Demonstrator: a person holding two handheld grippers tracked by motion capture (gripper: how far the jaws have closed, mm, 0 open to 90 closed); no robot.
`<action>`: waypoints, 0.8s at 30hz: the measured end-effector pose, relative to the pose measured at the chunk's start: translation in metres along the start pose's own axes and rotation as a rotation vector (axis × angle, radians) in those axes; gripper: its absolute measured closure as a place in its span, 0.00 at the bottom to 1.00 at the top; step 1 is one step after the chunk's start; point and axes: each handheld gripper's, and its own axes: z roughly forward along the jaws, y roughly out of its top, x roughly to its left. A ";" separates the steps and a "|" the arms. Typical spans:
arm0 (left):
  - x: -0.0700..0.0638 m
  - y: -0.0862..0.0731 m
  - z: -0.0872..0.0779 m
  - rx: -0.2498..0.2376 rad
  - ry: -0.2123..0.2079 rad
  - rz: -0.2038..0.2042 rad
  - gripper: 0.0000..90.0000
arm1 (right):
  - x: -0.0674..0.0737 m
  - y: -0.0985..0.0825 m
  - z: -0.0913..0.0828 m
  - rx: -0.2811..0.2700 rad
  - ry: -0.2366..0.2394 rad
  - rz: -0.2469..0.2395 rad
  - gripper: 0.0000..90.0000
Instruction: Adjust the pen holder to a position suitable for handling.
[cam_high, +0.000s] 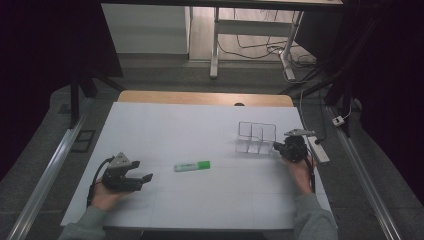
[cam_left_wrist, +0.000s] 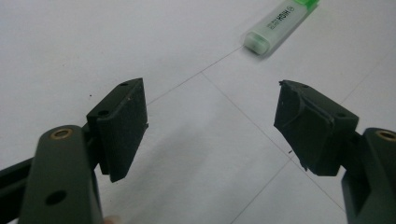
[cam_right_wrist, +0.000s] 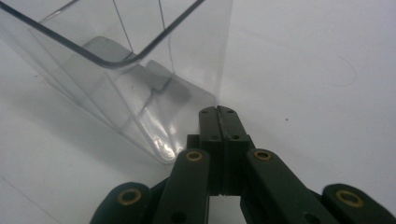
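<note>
2 hand-held grippers over a white bench (cam_high: 200, 125), green highlighter (cam_high: 192, 165) lying between them.
Left hand-held gripper (cam_high: 141, 178) gapes wide, nothing in it, highlighter just ahead. Right hand-held gripper (cam_high: 281, 146): jaws pressed together, empty, beside a clear plastic organiser (cam_high: 256, 137).

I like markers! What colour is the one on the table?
Green: the highlighter has a bright green body, clearest in the high view.

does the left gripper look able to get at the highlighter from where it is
Probably yes. The left gripper is open, its jaws pointing toward the highlighter, which lies flat with only bare table between them.
</note>
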 end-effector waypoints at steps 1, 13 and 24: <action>0.000 0.000 0.000 0.000 0.000 0.000 0.28 | 0.000 0.000 0.000 -0.002 0.009 -0.002 0.99; -0.001 0.000 0.000 -0.003 0.008 0.006 0.28 | 0.003 0.001 0.004 0.006 -0.001 -0.019 0.99; -0.002 0.000 0.001 0.002 0.003 0.006 0.28 | 0.013 0.005 0.009 0.004 0.003 -0.047 0.99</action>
